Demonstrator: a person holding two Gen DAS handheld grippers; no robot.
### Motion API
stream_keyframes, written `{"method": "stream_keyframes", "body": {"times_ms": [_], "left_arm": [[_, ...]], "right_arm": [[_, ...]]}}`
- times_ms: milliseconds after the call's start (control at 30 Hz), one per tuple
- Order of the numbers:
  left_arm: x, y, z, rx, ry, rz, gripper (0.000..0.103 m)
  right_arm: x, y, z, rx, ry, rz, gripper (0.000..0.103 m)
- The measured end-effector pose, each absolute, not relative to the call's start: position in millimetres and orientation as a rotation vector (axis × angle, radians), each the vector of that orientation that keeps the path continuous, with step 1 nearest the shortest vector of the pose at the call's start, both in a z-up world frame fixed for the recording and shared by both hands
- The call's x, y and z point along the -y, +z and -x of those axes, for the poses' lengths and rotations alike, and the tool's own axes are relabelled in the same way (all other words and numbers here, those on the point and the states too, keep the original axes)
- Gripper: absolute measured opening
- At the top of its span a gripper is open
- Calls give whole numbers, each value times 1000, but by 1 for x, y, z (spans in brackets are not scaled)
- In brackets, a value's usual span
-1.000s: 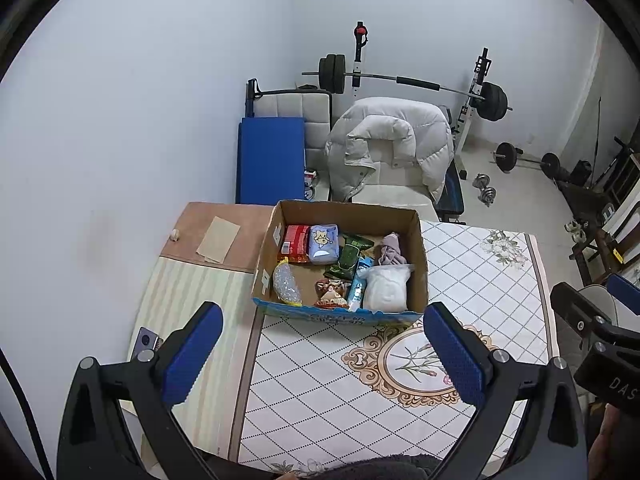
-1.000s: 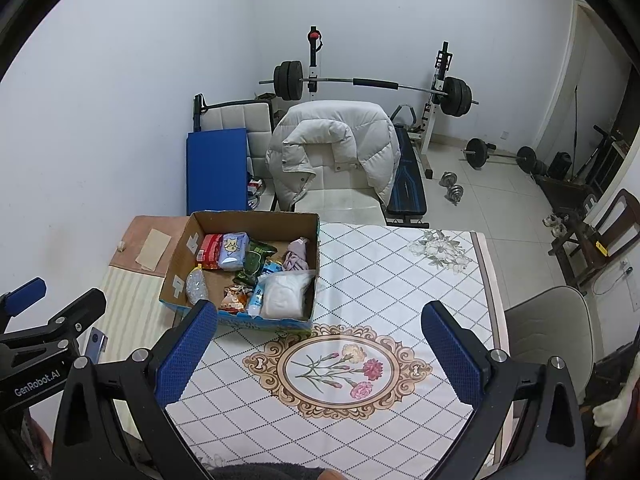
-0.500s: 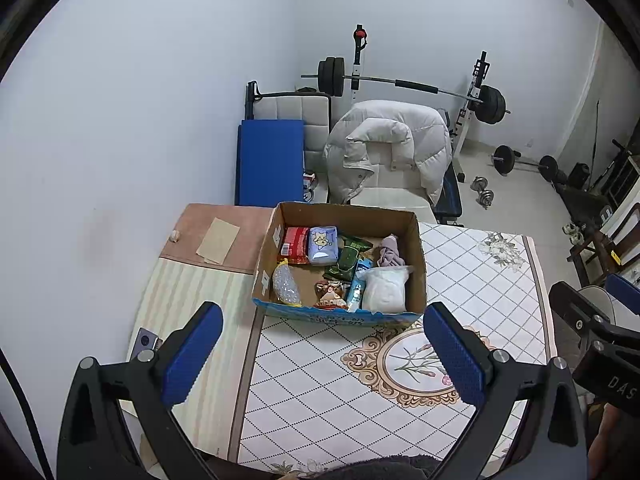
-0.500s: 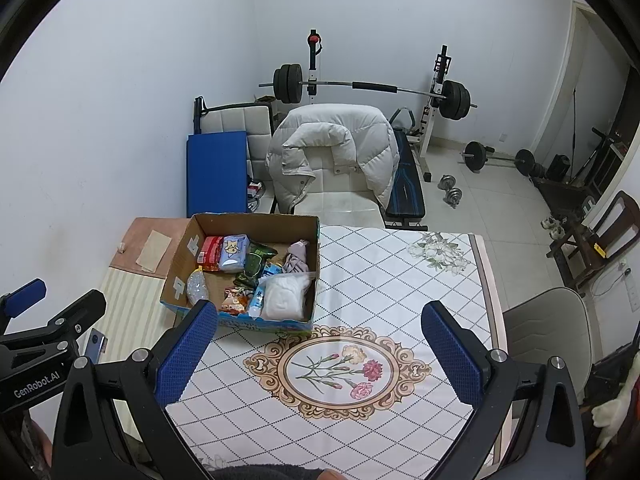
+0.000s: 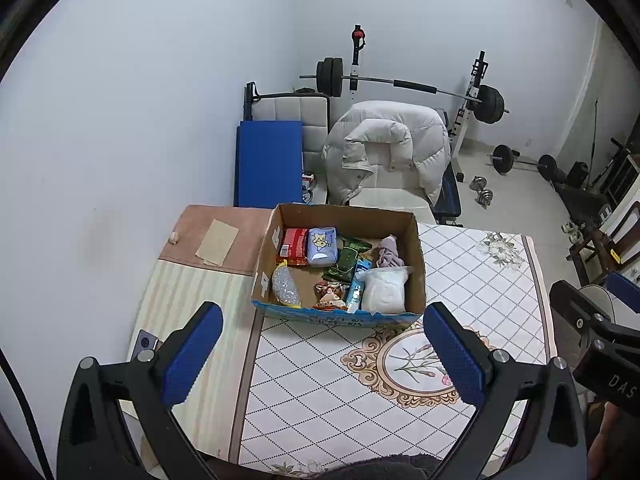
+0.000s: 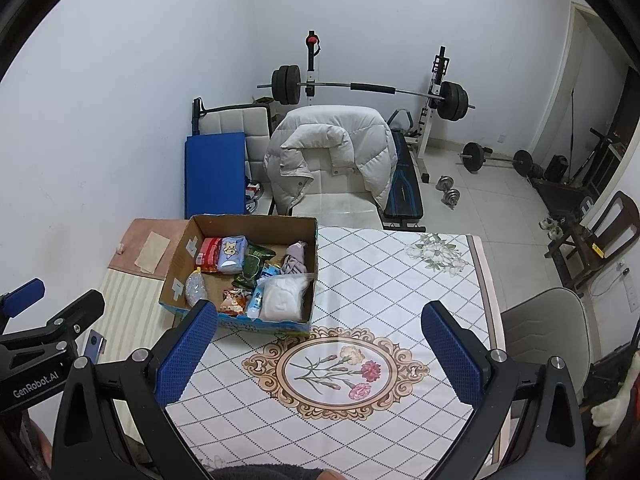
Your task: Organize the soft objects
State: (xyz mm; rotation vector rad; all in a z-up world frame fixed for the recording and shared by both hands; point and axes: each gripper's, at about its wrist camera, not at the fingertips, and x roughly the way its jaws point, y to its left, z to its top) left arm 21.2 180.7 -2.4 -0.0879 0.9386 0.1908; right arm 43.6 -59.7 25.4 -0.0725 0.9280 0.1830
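Observation:
An open cardboard box (image 5: 418, 276) stands on the table (image 5: 472, 280) and holds several soft items: a white bag (image 5: 384, 290), a mauve cloth (image 5: 388, 252), a light blue tissue pack (image 5: 322, 246), a red pack (image 5: 294, 246), green packets (image 5: 348, 258) and a clear bead bag (image 5: 285, 286). The box also shows in the right wrist view (image 6: 182, 264). My left gripper (image 5: 322, 354) is open and empty, high above the table in front of the box. My right gripper (image 6: 320, 354) is open and empty above the floral medallion (image 6: 336, 372).
A striped mat (image 5: 192, 304) and brown cloth (image 5: 244, 224) cover the table's left side, with a phone (image 5: 146, 340) near its front. A chair with a white jacket (image 5: 384, 148) stands behind the table. A barbell rack (image 5: 400, 84) is at the back wall. A grey chair (image 6: 544, 332) stands at right.
Both views have shifted slightly, so the box and table sit a little lower in the frames. Both grippers stay open and empty.

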Motion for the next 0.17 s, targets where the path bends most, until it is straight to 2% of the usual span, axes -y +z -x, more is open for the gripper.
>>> {"method": "stream_keyframes", "body": {"times_ms": [167], "left_arm": [[-179, 4, -20, -925, 193, 84, 103]], "right_arm": [[60, 29, -45, -926, 183, 77, 103]]}}
